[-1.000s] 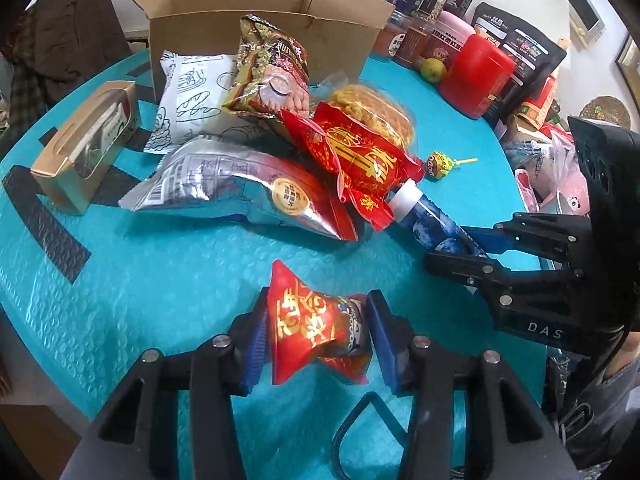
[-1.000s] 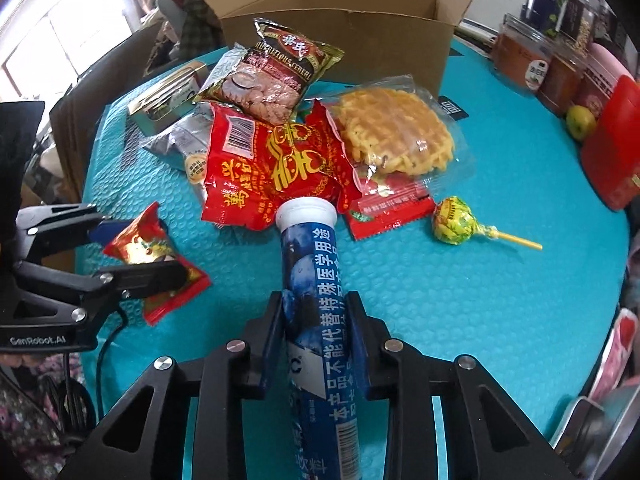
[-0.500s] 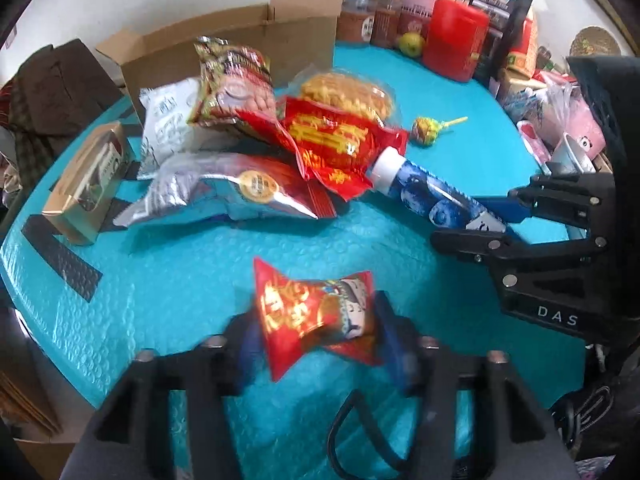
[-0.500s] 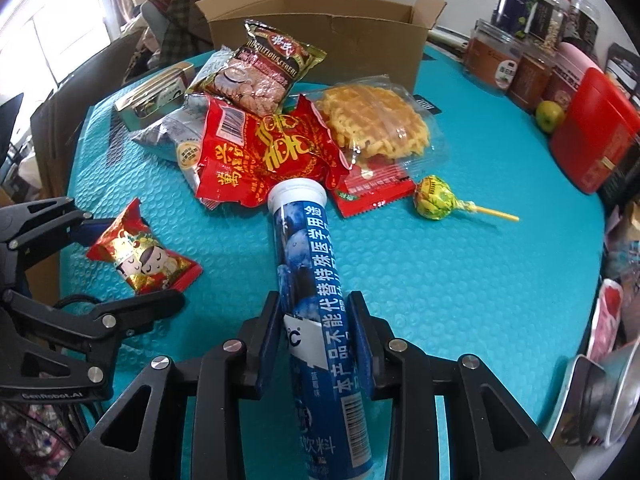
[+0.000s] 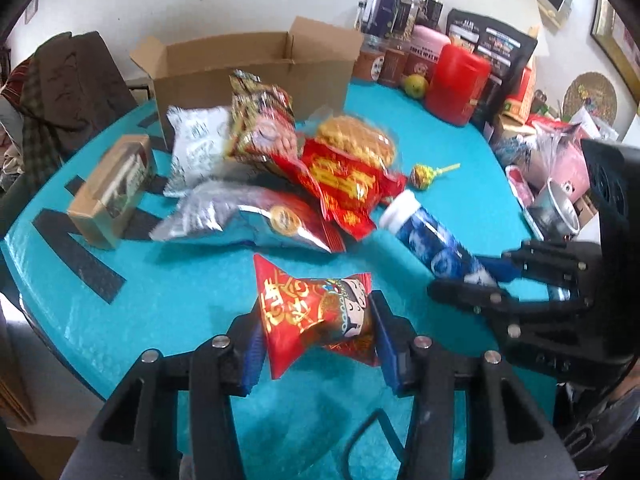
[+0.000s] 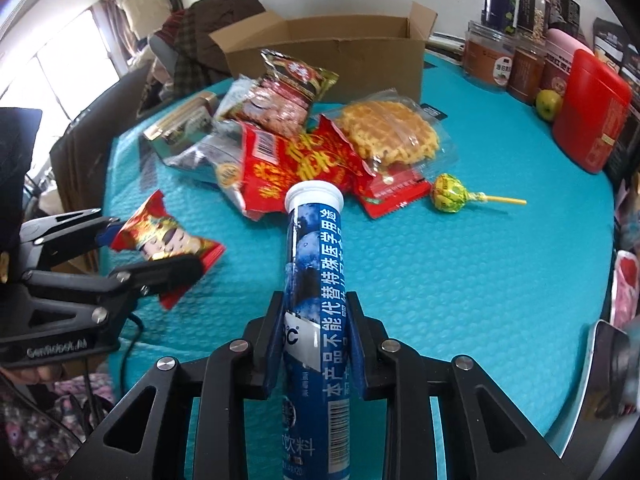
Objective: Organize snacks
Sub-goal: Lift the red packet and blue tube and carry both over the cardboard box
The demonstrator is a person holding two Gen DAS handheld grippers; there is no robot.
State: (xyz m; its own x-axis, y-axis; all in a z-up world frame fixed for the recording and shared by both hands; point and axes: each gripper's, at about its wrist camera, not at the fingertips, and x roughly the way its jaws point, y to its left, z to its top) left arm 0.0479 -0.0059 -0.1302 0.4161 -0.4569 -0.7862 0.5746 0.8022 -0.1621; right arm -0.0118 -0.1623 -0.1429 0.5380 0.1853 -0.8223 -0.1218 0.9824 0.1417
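Claws both pinching — left claw (image 5: 316,330) a red snack packet (image 5: 316,314), right claw (image 6: 316,336) a blue tube (image 6: 314,280).

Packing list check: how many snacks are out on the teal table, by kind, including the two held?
Large snack bags: 4
Small red packets: 2
Waffle pack: 1
Lollipop: 1
Blue tube: 1
Gold carton: 1
Total: 10

"GenRobot.AI" on left tongs (image 6: 150,246).

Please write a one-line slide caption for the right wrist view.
Right gripper holds a blue tube; cardboard box behind.
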